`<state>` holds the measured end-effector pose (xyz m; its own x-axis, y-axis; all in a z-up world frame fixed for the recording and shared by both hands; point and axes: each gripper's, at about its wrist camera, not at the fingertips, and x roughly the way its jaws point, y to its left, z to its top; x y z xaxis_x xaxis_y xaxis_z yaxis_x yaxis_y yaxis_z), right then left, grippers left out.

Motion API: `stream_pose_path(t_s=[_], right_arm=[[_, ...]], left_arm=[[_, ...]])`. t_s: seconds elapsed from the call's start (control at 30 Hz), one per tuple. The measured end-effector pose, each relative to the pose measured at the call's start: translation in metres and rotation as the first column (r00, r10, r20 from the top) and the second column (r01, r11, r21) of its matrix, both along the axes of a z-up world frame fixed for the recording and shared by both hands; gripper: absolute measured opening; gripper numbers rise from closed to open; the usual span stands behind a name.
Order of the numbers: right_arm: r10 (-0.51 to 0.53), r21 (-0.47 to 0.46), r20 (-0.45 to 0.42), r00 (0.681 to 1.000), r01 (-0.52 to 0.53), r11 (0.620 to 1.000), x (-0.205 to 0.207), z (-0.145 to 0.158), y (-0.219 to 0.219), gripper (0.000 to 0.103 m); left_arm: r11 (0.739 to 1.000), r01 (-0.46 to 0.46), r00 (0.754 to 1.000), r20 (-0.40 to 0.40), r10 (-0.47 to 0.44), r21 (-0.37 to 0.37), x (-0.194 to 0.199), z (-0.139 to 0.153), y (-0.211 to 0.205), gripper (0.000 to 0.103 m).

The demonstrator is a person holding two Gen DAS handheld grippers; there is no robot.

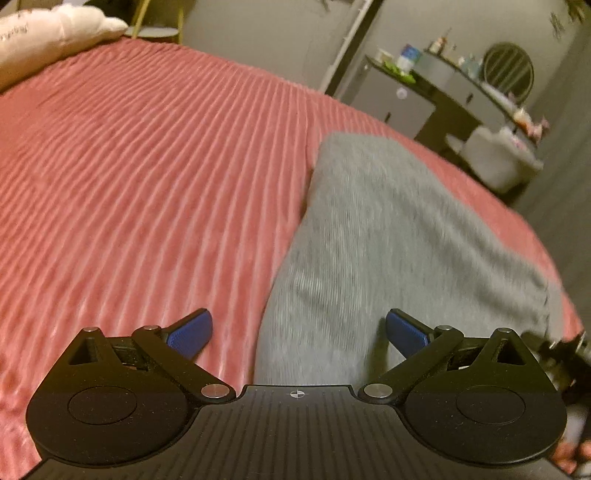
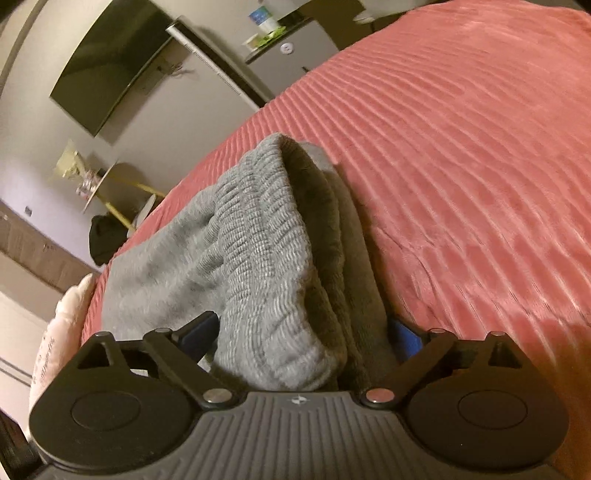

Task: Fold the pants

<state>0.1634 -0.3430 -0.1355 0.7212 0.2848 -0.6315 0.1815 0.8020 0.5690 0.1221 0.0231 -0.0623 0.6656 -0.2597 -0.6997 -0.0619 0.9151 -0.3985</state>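
Observation:
Grey pants [image 1: 388, 240] lie folded lengthwise on a pink ribbed bedspread [image 1: 147, 166], running from near my left gripper toward the far bed edge. My left gripper [image 1: 299, 325] hovers open over their near left edge, one blue pad above the bedspread, the other above the cloth. In the right wrist view the ribbed waistband end of the pants [image 2: 258, 251] is bunched in layers between the fingers of my right gripper [image 2: 303, 332]. Its jaws stand wide, with the cloth loose between the pads, and the right pad is partly hidden by fabric.
A pale pillow [image 1: 55, 33] lies at the far left corner of the bed, and another pale pillow [image 2: 62, 325] sits past the bed's edge. A cluttered desk [image 1: 424, 92] and a wall-mounted screen [image 2: 110, 62] stand beyond the bed. Bare bedspread [image 2: 461, 147] stretches to the right of the pants.

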Motion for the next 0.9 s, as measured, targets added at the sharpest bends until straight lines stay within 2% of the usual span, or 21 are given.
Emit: stream_pose_path(t_s=[0.07, 0.1, 0.13, 0.2, 0.27, 0.33, 0.4, 0.47, 0.5, 0.53, 0.57, 0.6, 0.67, 0.73, 0.8, 0.9], right_arm=[[0.014, -0.024, 0.030, 0.999, -0.013, 1.000, 0.003, 0.003, 0.002, 0.085], [0.028, -0.023, 0.048, 0.998, -0.026, 0.999, 0.004, 0.005, 0.004, 0.070], [0.037, -0.006, 0.062, 0.997, -0.037, 0.999, 0.004, 0.006, 0.002, 0.064], [0.043, 0.042, 0.061, 0.997, -0.046, 0.998, 0.006, 0.004, -0.005, 0.064], [0.051, 0.068, 0.051, 0.997, -0.055, 0.996, 0.010, 0.001, -0.009, 0.067], [0.057, 0.101, 0.041, 0.998, -0.061, 0.993, 0.017, -0.003, -0.007, 0.081], [0.066, 0.070, 0.049, 0.997, -0.069, 0.995, 0.020, -0.007, -0.005, 0.084], [0.075, 0.004, 0.057, 0.996, -0.076, 0.997, 0.023, -0.007, 0.004, 0.085], [0.066, -0.008, 0.064, 0.996, -0.066, 0.998, 0.022, -0.007, 0.004, 0.082], [0.055, -0.010, 0.074, 0.996, -0.054, 0.998, 0.022, -0.006, 0.006, 0.075], [0.047, -0.006, 0.081, 0.996, -0.047, 0.999, 0.021, -0.006, 0.006, 0.073], [0.042, 0.005, 0.091, 0.995, -0.042, 0.999, 0.020, -0.005, 0.005, 0.068], [0.040, 0.019, 0.120, 0.992, -0.042, 0.999, 0.014, -0.001, 0.004, 0.063], [0.031, 0.032, 0.155, 0.987, -0.036, 0.999, 0.011, 0.007, 0.006, 0.059], [0.027, 0.029, 0.203, 0.979, -0.034, 0.999, 0.007, 0.018, 0.008, 0.057], [0.008, 0.067, 0.271, 0.963, -0.027, 0.997, 0.009, 0.038, 0.008, 0.055]], left_arm=[[0.999, 0.035, 0.999, -0.001, -0.035, -0.036, 0.012, -0.002, 0.002, 0.103], [0.998, 0.057, 0.998, -0.006, -0.057, -0.039, 0.018, -0.004, 0.002, 0.103], [0.994, 0.098, 0.995, -0.016, -0.098, -0.052, 0.024, -0.005, 0.001, 0.103], [0.979, 0.178, 0.983, -0.030, -0.182, -0.102, 0.037, -0.007, 0.001, 0.103], [0.963, 0.241, 0.968, -0.044, -0.248, -0.119, 0.049, -0.011, -0.002, 0.103], [0.949, 0.297, 0.952, -0.048, -0.303, -0.111, 0.063, -0.014, -0.006, 0.103], [0.934, 0.337, 0.937, -0.053, -0.345, -0.117, 0.077, -0.017, -0.012, 0.103], [0.930, 0.349, 0.933, -0.045, -0.356, -0.114, 0.088, -0.018, -0.016, 0.102], [0.933, 0.346, 0.936, -0.035, -0.351, -0.104, 0.090, -0.018, -0.017, 0.097], [0.937, 0.340, 0.939, -0.022, -0.343, -0.085, 0.091, -0.015, -0.019, 0.082], [0.938, 0.340, 0.940, 0.002, -0.340, -0.066, 0.088, -0.013, -0.021, 0.077], [0.934, 0.351, 0.936, 0.035, -0.350, -0.063, 0.084, -0.011, -0.021, 0.064], [0.934, 0.355, 0.933, 0.074, -0.352, -0.033, 0.077, -0.008, -0.024, 0.054], [0.935, 0.354, 0.931, 0.103, -0.350, -0.020, 0.074, -0.001, -0.027, 0.039], [0.935, 0.354, 0.928, 0.130, -0.349, -0.018, 0.072, 0.011, -0.028, 0.033], [0.934, 0.356, 0.919, 0.187, -0.347, -0.020, 0.073, 0.032, -0.031, 0.028]])
